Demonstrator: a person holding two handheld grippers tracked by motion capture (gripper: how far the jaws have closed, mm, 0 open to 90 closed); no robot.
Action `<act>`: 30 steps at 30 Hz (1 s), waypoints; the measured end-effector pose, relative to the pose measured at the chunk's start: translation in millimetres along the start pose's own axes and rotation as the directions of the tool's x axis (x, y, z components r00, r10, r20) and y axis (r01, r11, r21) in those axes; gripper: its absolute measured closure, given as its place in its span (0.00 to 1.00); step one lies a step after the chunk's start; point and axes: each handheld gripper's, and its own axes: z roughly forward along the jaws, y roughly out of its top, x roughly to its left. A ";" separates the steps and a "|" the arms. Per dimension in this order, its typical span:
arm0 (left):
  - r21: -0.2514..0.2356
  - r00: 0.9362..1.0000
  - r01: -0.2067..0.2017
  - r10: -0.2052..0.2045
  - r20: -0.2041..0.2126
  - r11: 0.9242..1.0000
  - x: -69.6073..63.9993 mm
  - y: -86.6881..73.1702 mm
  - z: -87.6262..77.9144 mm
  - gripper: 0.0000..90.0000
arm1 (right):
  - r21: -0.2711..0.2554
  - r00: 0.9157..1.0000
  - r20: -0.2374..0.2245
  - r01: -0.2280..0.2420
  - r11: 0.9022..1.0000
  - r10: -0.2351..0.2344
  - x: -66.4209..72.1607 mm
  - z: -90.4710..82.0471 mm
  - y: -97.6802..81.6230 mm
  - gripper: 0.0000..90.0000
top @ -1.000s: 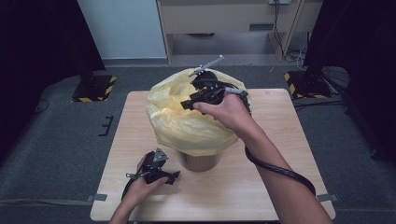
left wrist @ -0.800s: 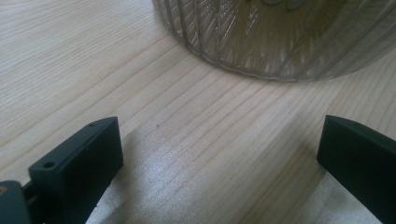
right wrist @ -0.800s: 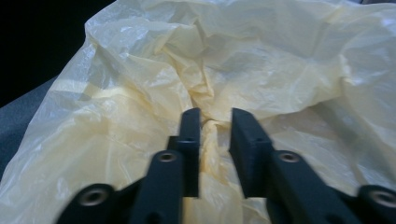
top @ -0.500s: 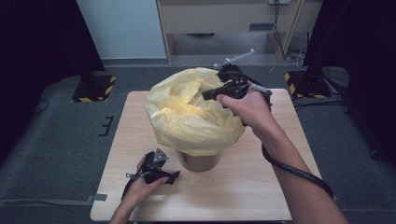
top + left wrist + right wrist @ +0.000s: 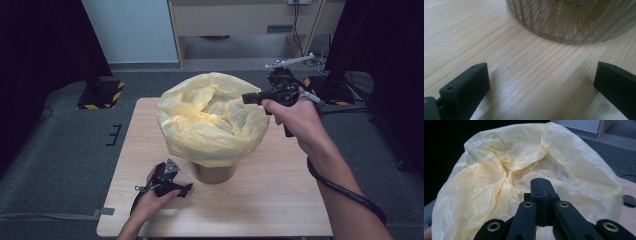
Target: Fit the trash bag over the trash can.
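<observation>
A yellow plastic bag lines a ribbed bin in the middle of the wooden table, and its mouth gapes upward. My right gripper hovers at the bag's right rim and points left. In the right gripper view its jaws are pressed together over the bag, and I see no film between them. My left gripper rests on the table just left of the bin's base. Its jaws stand wide open on bare wood, with the ribbed bin ahead of them.
The table's front and right side offer free wood. A cable trails from the right hand along the forearm. Beyond the table are grey carpet, a stand base with yellow-black stripes at the left and a wooden cabinet at the back.
My right gripper has travelled right, from over the bag's middle to its right rim. The bag's mouth now looks wider open. The left gripper has stayed put.
</observation>
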 end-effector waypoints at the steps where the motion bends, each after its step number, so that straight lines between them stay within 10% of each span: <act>1: 0.001 1.000 0.000 0.000 0.000 1.000 0.0 0.1 0.0 0.00 | -0.008 1.000 0.004 -0.007 1.000 0.007 -3.3 -5.2 -2.3 1.00; 15: -0.006 1.000 0.004 -0.004 -0.004 1.000 -0.4 -0.4 0.4 0.00 | -0.047 0.995 0.052 -0.082 0.996 0.084 -43.0 -46.4 -45.7 1.00; 30: -0.017 1.000 0.017 -0.017 -0.014 1.000 -1.7 -1.1 0.9 0.00 | -0.003 0.986 0.036 -0.164 0.986 0.164 -66.1 -15.5 -90.9 0.96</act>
